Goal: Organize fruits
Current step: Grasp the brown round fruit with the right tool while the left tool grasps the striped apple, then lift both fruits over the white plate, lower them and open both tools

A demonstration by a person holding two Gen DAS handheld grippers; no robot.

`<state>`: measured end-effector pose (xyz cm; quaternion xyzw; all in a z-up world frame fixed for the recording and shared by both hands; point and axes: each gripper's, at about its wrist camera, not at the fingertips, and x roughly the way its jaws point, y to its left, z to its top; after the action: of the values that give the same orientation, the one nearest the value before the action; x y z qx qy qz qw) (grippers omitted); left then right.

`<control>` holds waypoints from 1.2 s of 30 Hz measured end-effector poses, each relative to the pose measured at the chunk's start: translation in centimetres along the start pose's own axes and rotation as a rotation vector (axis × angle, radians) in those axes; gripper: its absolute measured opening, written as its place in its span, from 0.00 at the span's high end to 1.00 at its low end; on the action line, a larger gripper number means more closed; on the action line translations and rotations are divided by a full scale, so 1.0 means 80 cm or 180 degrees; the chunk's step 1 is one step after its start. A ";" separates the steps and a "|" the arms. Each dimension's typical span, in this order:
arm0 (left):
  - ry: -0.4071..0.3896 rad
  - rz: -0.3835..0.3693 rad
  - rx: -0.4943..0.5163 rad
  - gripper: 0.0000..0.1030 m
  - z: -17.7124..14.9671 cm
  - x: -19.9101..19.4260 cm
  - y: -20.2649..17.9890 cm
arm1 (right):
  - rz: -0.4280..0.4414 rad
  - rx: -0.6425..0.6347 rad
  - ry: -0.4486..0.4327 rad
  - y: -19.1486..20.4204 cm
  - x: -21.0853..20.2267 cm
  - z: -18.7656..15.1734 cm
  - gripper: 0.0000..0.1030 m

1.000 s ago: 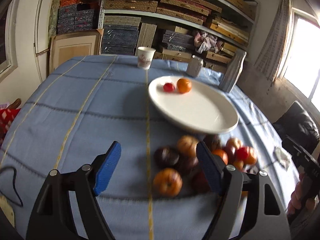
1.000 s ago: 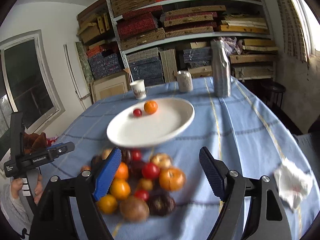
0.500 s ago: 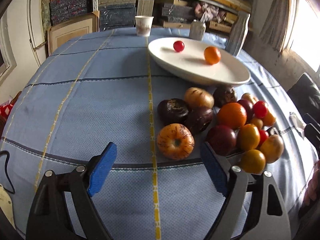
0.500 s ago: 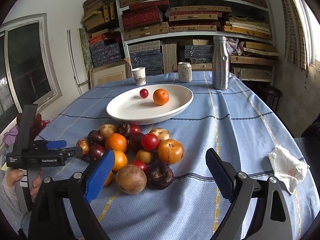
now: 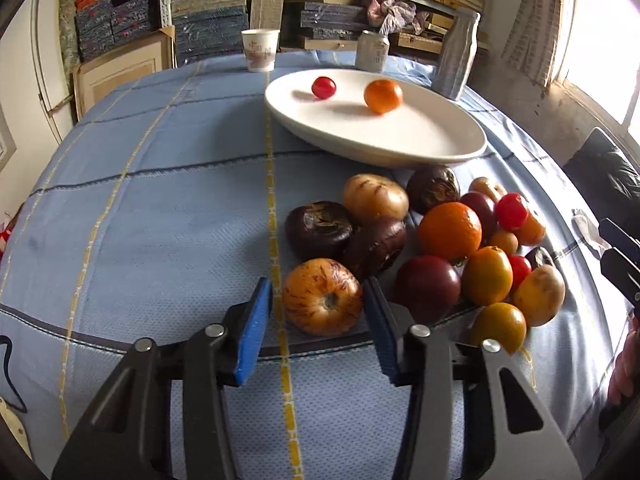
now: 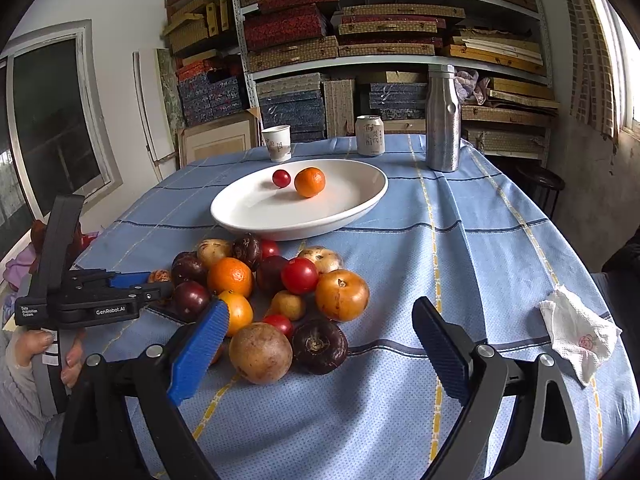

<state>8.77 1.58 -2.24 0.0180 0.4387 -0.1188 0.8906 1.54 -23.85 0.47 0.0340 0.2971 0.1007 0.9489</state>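
Observation:
A pile of several fruits (image 5: 448, 232) lies on the blue cloth in front of a white plate (image 5: 440, 148). The plate holds a cherry tomato (image 5: 324, 87) and a small orange (image 5: 383, 96). My left gripper (image 5: 317, 284) is low over the near edge of the pile and its jaws are closing. A streaked orange fruit (image 5: 320, 298) sits between them. The right pad meets the fruit, while a sliver of cloth shows at the left pad. My right gripper (image 6: 320, 306) stands open on the other side of the pile, with a brown fruit (image 6: 260, 352) and a dark one (image 6: 320, 346) between its fingers, untouched.
A paper cup (image 5: 260, 50), a can (image 5: 372, 56) and a steel bottle (image 5: 456, 60) stand behind the plate. A crumpled tissue (image 6: 576, 336) lies on the cloth at the right. A person's hand (image 6: 36, 344) holds the left gripper. Stacked shelves fill the back wall.
The left gripper sank and tipped down toward the pile, and its jaws narrowed from wide around the streaked orange fruit. The right gripper's jaws widened a little.

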 end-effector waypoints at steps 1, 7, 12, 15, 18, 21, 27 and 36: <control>0.0023 -0.0051 -0.0013 0.61 0.000 0.002 0.001 | 0.0002 -0.0005 0.0001 0.001 0.000 0.000 0.09; -0.0083 -0.0062 -0.0118 0.61 -0.005 -0.009 0.008 | 0.0071 -0.0008 0.0058 0.003 0.001 -0.004 0.09; -0.0469 0.0157 -0.0290 0.61 -0.018 -0.051 0.031 | 0.0181 -0.0080 0.0232 0.010 0.005 -0.013 0.09; -0.0463 0.0140 -0.0337 0.61 -0.018 -0.052 0.034 | 0.0199 -0.0146 0.0291 0.015 0.008 -0.016 0.12; -0.0433 0.0129 -0.0279 0.61 -0.017 -0.049 0.028 | 0.0220 -0.0216 0.0373 0.021 0.014 -0.016 0.24; -0.0442 0.0121 -0.0266 0.61 -0.016 -0.050 0.027 | 0.0258 -0.0329 0.0449 0.030 0.019 -0.017 0.33; -0.0426 0.0091 -0.0276 0.61 -0.018 -0.050 0.028 | 0.0411 -0.0408 0.0695 0.041 0.038 -0.019 0.48; -0.0393 0.0059 -0.0273 0.61 -0.019 -0.047 0.028 | 0.0420 -0.0410 0.0804 0.049 0.052 -0.018 0.58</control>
<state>5.85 4.71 -0.36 -0.0235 0.3874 -0.0925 0.9170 3.40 -19.10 -2.58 -0.0205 0.4041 0.1851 0.8955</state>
